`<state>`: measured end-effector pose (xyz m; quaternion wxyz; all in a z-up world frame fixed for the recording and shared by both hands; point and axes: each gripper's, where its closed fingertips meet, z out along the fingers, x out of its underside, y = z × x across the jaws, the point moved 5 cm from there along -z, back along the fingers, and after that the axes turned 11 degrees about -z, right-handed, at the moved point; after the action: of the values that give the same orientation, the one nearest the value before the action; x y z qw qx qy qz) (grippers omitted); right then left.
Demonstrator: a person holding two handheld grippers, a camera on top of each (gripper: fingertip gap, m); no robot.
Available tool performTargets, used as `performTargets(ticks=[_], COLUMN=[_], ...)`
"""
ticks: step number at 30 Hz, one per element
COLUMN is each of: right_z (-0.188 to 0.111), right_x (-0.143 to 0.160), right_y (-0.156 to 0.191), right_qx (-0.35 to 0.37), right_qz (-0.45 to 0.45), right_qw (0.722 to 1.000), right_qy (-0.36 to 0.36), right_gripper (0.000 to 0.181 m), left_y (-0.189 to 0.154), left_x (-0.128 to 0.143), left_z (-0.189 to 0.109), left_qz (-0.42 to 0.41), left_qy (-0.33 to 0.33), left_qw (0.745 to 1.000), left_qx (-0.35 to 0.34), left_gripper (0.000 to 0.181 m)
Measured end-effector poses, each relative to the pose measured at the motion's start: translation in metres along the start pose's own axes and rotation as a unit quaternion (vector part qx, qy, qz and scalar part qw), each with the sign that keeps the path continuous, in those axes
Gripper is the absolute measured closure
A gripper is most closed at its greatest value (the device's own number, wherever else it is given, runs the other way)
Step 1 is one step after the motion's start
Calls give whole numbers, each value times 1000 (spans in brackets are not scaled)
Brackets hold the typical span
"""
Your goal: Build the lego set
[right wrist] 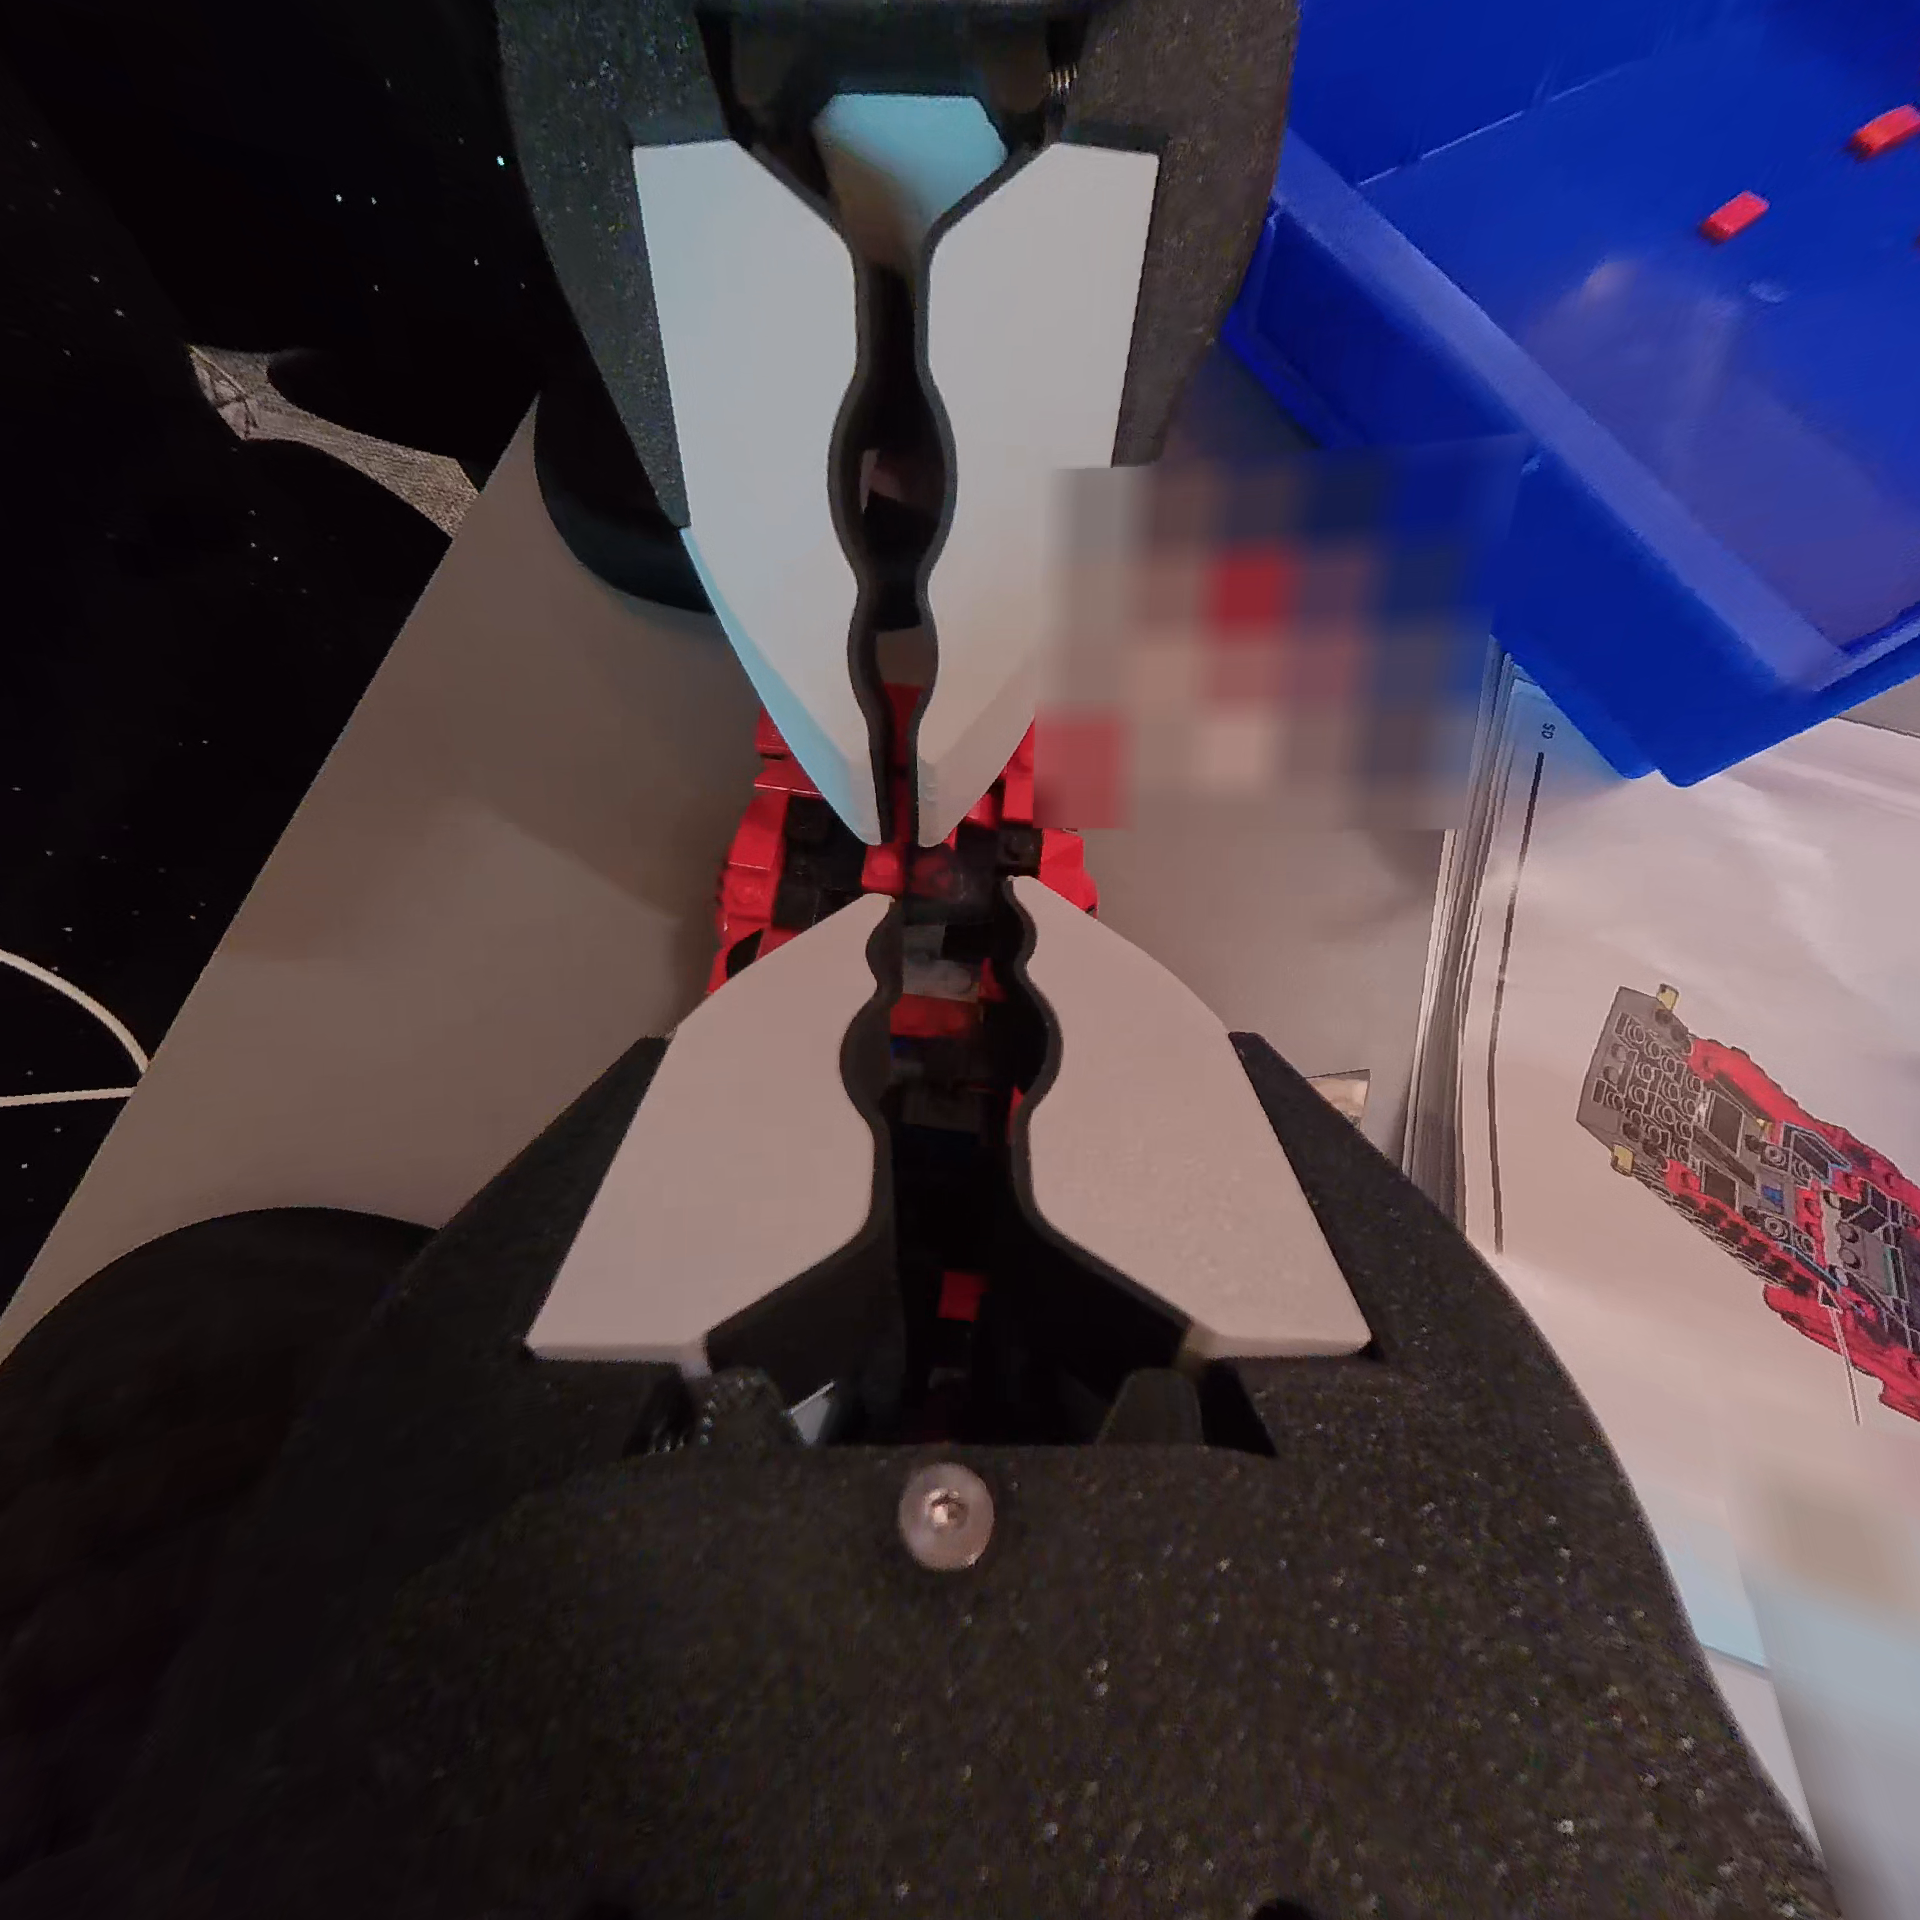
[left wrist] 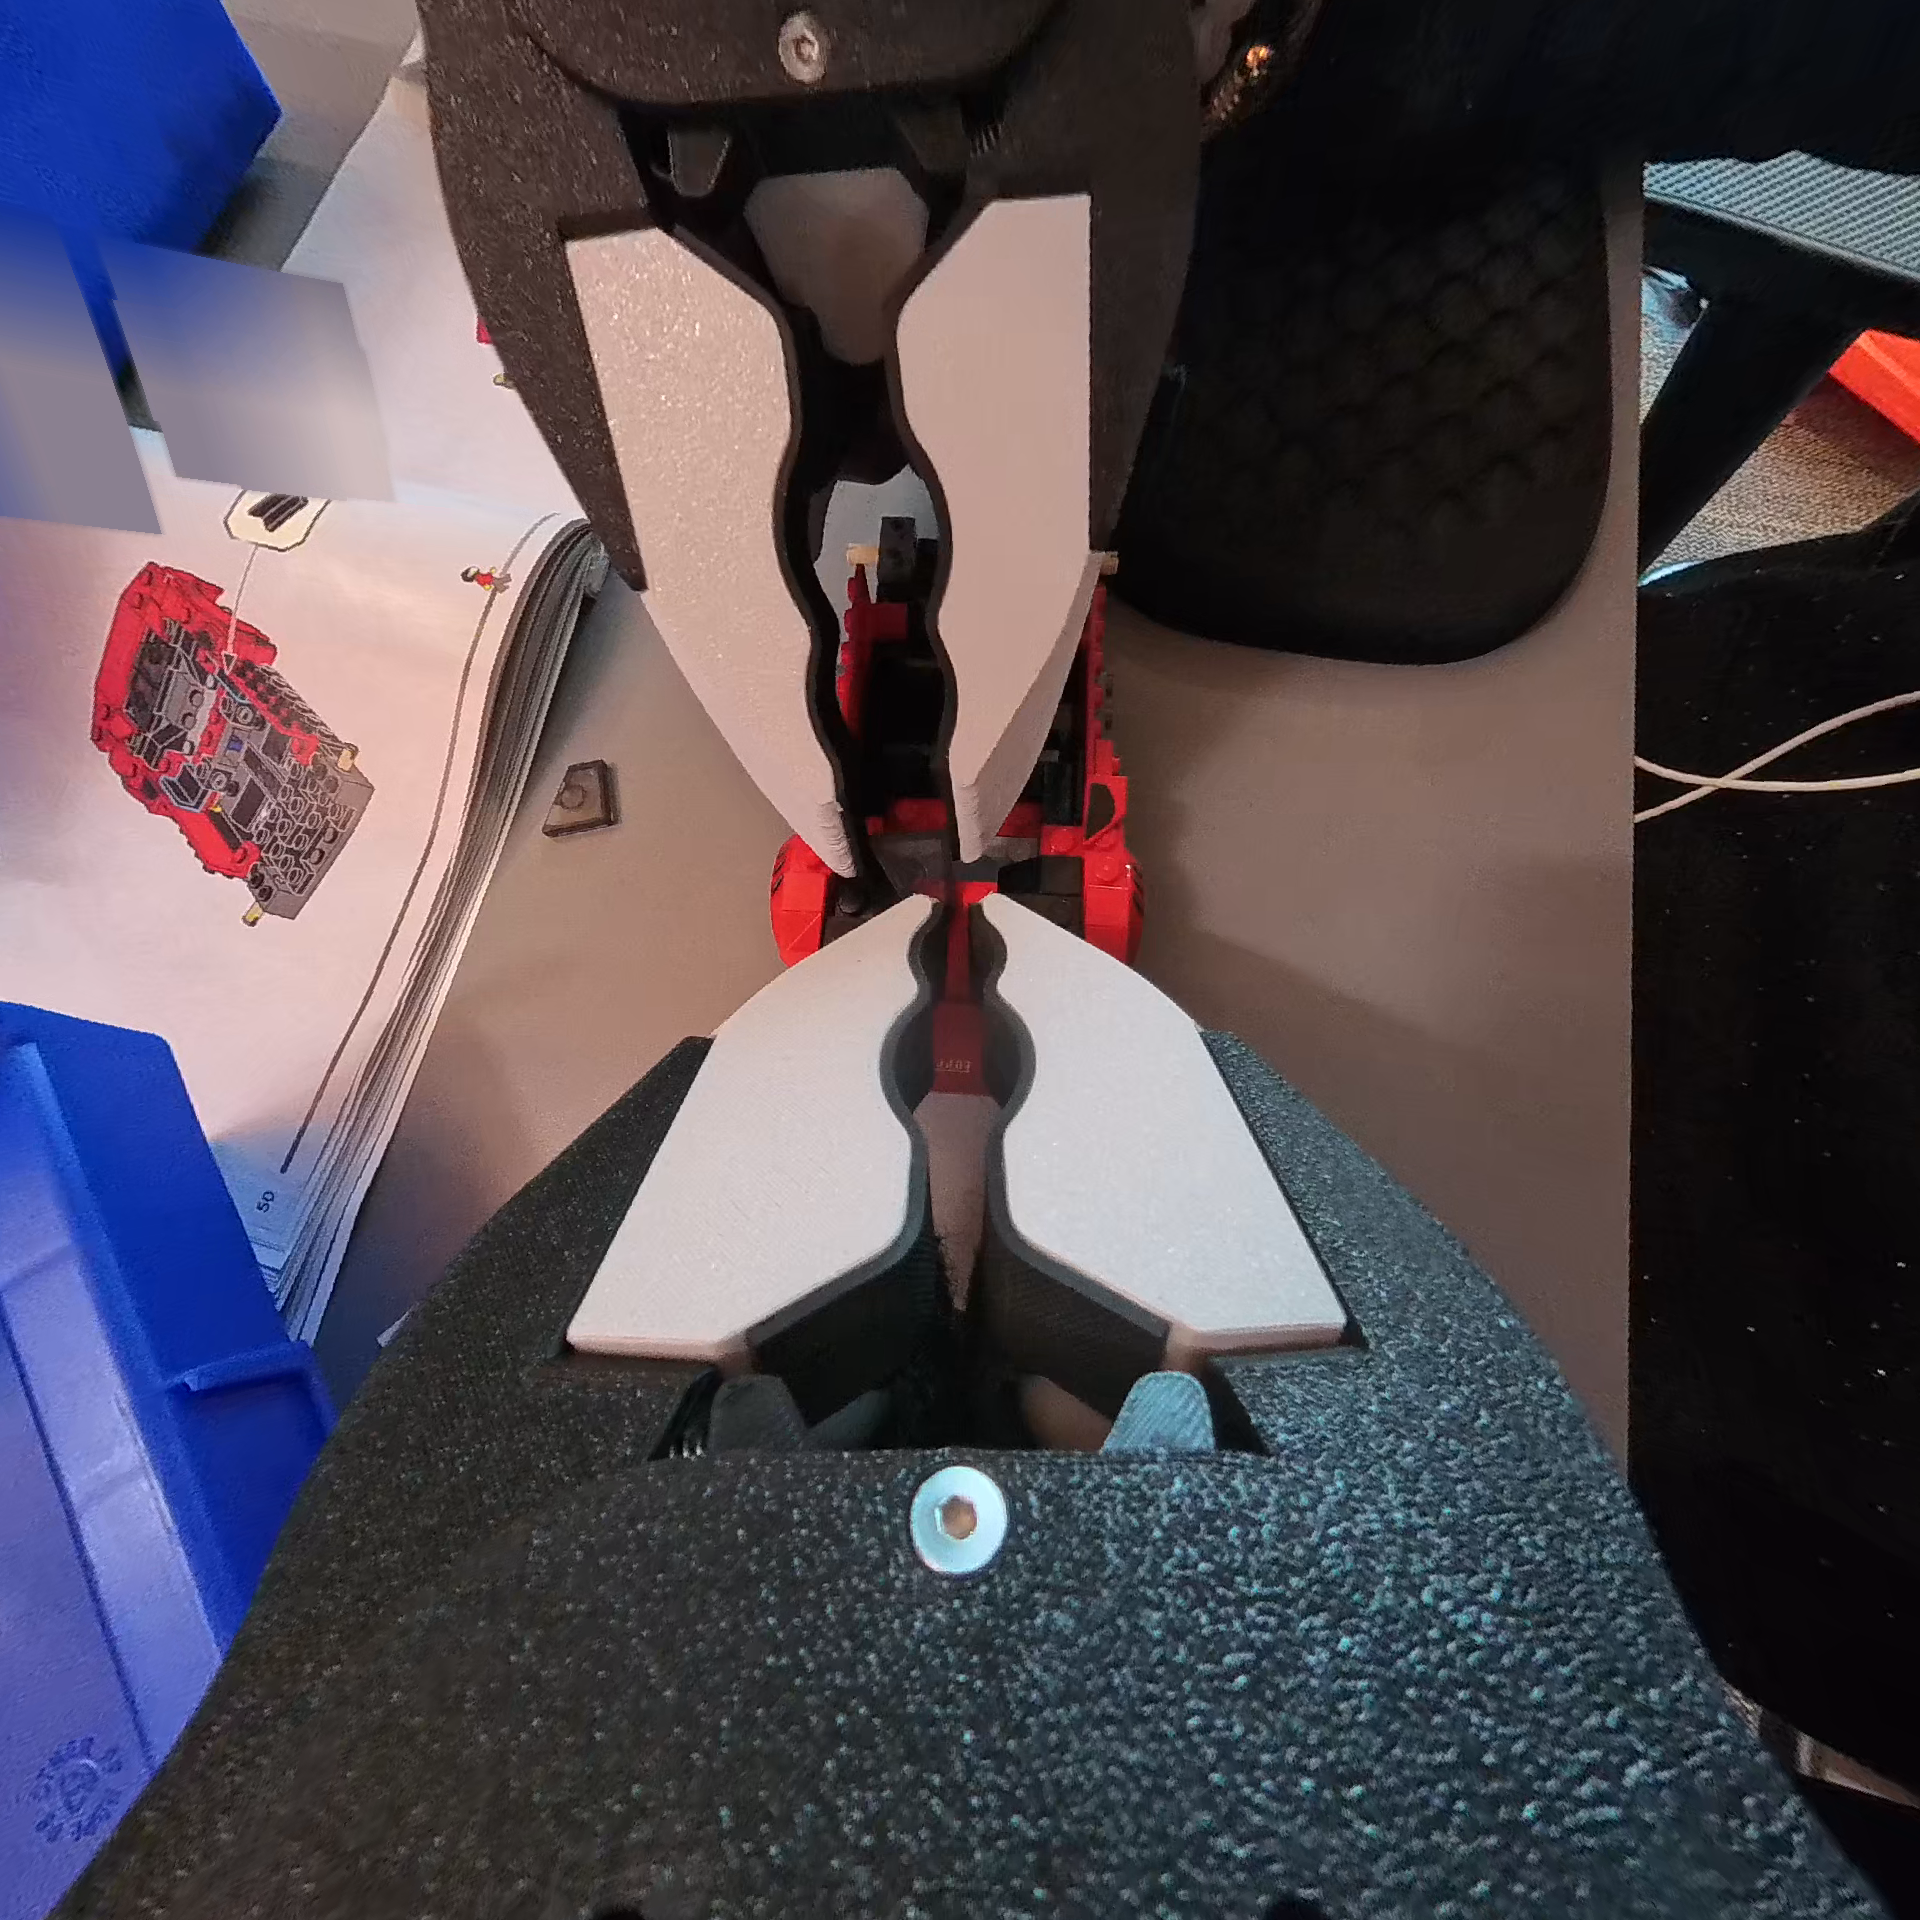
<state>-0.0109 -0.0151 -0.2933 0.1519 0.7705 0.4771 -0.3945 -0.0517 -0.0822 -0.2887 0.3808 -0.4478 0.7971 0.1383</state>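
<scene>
A partly built red and black lego car (left wrist: 1101, 883) stands on the grey table (left wrist: 1351, 935); it also shows in the right wrist view (right wrist: 758, 883). My left gripper (left wrist: 959, 907) is at the near end of the car, nearly shut on a narrow red piece (left wrist: 954, 1039) that runs between its fingers. It enters the right wrist view (right wrist: 904, 831) from the top. My right gripper (right wrist: 953, 896) faces it from the other end, jaws a small way apart, tips set down on the car's middle part. It shows in the left wrist view (left wrist: 909, 850) too. The two grippers' tips almost meet.
The open instruction booklet (left wrist: 312, 831) lies beside the car, also in the right wrist view (right wrist: 1662, 1039). Blue bins (left wrist: 104, 1351) stand by it; one (right wrist: 1558, 312) holds small red pieces (right wrist: 1733, 215). A small dark piece (left wrist: 582, 800) lies loose. A black chair (left wrist: 1351, 416) is beyond the table. My left and right fingertips are right by each other.
</scene>
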Motion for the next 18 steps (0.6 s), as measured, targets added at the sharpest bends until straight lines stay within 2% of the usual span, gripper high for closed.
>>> performTargets(ticks=[11,18], right_z=[2,-3], right_x=[2,1], right_y=[3,0], right_qx=[1,9], right_qz=[-1,48], right_qw=[999,998], right_qy=[33,51], right_gripper=[166,166], left_y=[0,2], left_x=[0,4], left_z=[1,-22], left_qz=[0,-13], left_qy=[3,-14], left_qw=[1000,999], left_qx=[-4,-42], left_gripper=[179,163])
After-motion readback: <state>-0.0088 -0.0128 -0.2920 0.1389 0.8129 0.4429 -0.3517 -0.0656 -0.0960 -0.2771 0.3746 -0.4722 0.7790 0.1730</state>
